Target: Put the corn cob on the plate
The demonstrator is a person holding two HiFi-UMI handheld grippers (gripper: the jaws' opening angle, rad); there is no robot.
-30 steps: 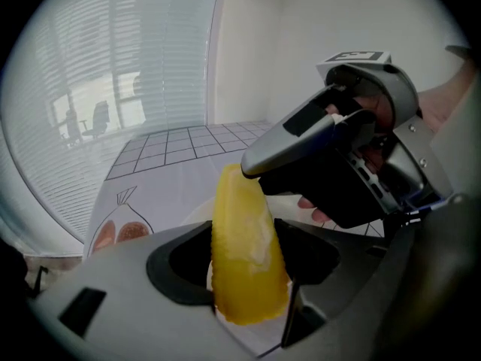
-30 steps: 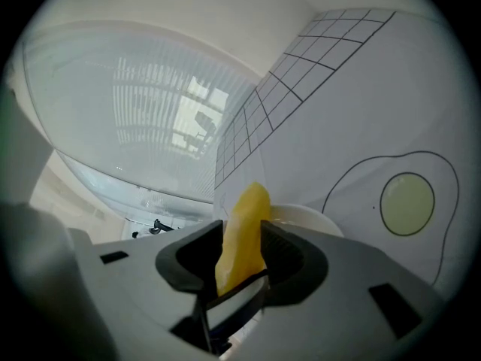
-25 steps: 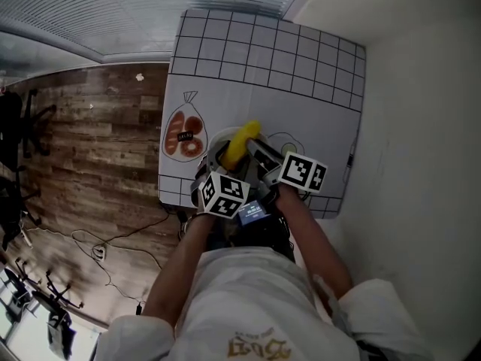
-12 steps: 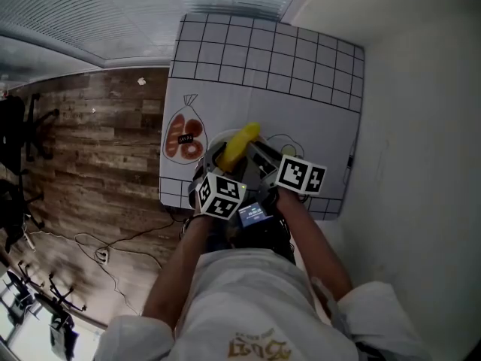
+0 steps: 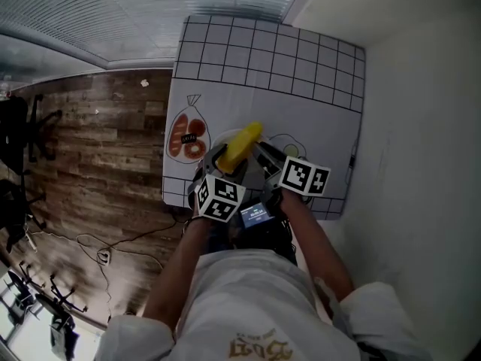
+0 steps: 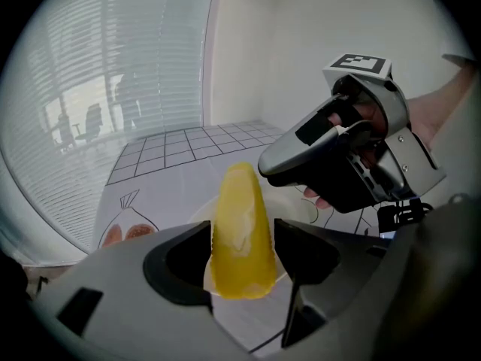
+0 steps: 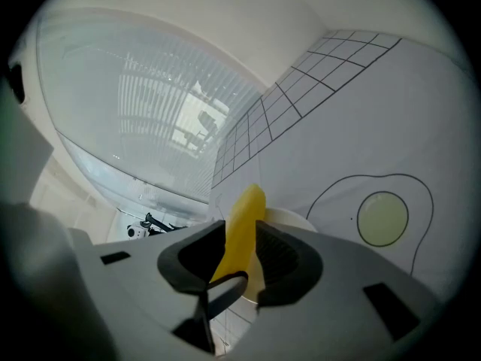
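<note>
Left gripper view shows a glossy yellow, tapered corn cob [image 6: 240, 235].

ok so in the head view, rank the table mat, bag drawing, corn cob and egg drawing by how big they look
1. table mat, largest by far
2. bag drawing
3. corn cob: close to the bag, and it is raised nearer the camera, so this is unsure
4. egg drawing, smallest and partly hidden

The table [image 5: 270, 59], at upper centre of the head view, has a white top printed with a black grid, a bag drawing [image 5: 188, 136] and a fried egg drawing [image 7: 383, 218]. A pale plate [image 7: 288, 218] lies on it between the two drawings.
</note>
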